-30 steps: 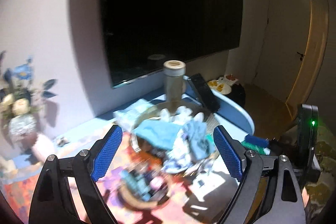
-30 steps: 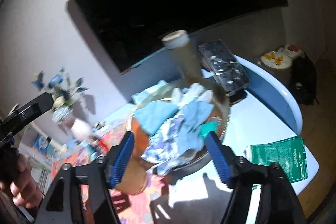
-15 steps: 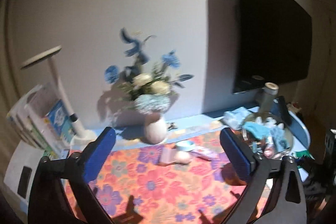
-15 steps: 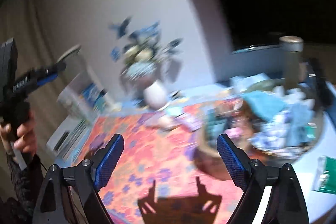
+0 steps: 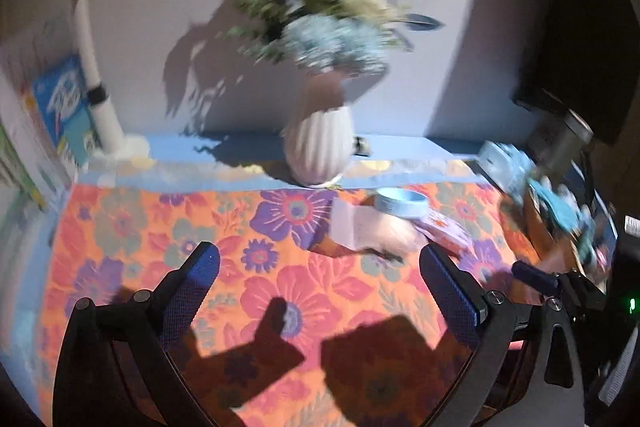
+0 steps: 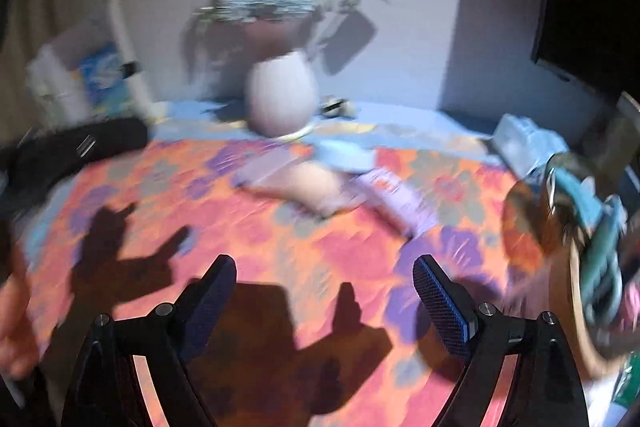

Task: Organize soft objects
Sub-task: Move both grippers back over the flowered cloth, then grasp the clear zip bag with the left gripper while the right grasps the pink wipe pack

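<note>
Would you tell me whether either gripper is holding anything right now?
Nothing is held: the left gripper and right gripper both have open, empty jaws.

Open floral cloth lay in front of the vase, clutter close behind it.

The floral cloth [image 5: 168, 227] was bare before the white vase [image 5: 318, 151]; a blue ring [image 5: 401, 203], pink pouch [image 5: 384, 233] and lilac packet [image 5: 446, 231] crowded just right of the vase, with the heaped bowl [image 6: 576, 227] farther right and a lamp post [image 5: 90, 43] far left.

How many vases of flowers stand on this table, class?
1. The white ribbed vase stands at the back edge of the floral tablecloth, against the wall. Motion blur may hide others near the bowl.
</note>
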Demonstrator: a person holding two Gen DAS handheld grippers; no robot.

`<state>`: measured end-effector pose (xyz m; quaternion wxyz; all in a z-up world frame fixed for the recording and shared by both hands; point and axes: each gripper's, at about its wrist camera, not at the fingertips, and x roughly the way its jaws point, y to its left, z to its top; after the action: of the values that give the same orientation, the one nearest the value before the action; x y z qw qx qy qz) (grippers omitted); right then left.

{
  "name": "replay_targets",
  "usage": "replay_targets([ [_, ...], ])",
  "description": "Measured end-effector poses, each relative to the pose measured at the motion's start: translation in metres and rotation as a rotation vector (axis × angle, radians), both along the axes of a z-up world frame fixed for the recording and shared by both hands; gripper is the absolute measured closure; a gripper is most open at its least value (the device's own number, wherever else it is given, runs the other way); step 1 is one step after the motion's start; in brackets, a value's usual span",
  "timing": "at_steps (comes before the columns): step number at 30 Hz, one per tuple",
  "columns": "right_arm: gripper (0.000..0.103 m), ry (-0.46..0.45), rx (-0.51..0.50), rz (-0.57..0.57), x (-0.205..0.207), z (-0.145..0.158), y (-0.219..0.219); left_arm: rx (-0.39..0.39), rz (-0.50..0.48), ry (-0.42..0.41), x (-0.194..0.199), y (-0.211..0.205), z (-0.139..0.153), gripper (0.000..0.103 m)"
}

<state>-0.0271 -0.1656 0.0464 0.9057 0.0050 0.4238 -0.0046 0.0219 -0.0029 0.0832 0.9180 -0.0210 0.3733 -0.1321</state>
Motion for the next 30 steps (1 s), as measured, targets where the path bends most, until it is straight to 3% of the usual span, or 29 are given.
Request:
replay_targets([
  [5,0.014,0.046,-0.046,-0.107,0.052,-0.026,-0.025,-0.144,0.046,0.105,0.03,0.006,-0.039,0.005],
  [9,0.015,0.085,-0.025,-0.17,0.076,-0.046,-0.046,-0.21,0.043,0.181,0.054,-0.005,-0.066,0.011],
  [13,0.015,0.115,-0.01,-0.189,0.09,-0.06,-0.059,-0.245,0.03,0.241,0.077,-0.024,-0.085,0.017],
  [17,0.014,0.146,0.054,-0.202,0.098,-0.075,-0.074,-0.237,0.011,0.26,0.091,-0.036,-0.093,0.029],
  [20,0.015,0.131,0.054,-0.175,0.102,-0.073,-0.071,-0.247,0.014,0.275,0.099,-0.039,-0.1,0.03],
  [22,0.018,0.132,0.044,-0.155,0.104,-0.073,-0.066,-0.26,0.016,0.28,0.104,-0.038,-0.104,0.036],
  [25,0.035,0.121,0.035,-0.128,0.103,-0.073,-0.061,-0.271,0.009,0.269,0.106,-0.036,-0.104,0.057],
  [27,0.044,0.12,0.017,-0.115,0.1,-0.072,-0.057,-0.254,0.012,0.268,0.108,-0.034,-0.104,0.089],
  [30,0.055,0.112,0.014,-0.09,0.094,-0.07,-0.051,-0.257,0.012,0.275,0.107,-0.028,-0.105,0.096],
])
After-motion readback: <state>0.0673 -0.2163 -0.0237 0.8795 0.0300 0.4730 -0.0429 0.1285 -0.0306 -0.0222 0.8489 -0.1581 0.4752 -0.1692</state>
